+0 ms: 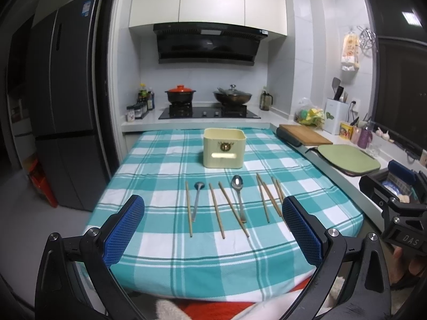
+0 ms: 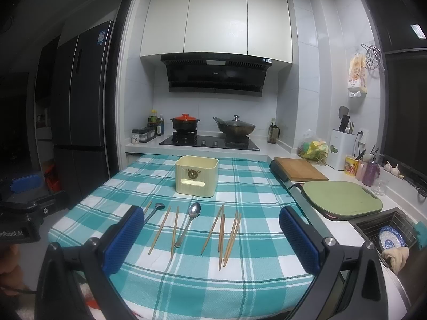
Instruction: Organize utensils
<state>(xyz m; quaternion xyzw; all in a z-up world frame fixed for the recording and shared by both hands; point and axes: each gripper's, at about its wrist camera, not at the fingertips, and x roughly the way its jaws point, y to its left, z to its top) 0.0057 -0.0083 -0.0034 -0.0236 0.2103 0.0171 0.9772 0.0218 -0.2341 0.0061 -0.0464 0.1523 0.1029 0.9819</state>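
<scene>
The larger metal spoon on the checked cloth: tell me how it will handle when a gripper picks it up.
The spoon looks like polished metal, so probably stiff and somewhat slippery between the pads. Its thin handle lies flat on the cloth, leaving little to grip under. A chopstick lies close beside the handle and may get nudged.

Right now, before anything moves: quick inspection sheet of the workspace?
Surface: checked cloth over the table, flat.
Job's things: cream bin at the far end, upright; two spoons and loose chopsticks lying in a row before it.
Clutter: nothing seen on the cloth.
Grippers: left gripper and right gripper both open, empty, above the near edge.
Cables: nothing seen.
Surroundings: stove with two pots behind; cutting boards and sink on the right.
</scene>
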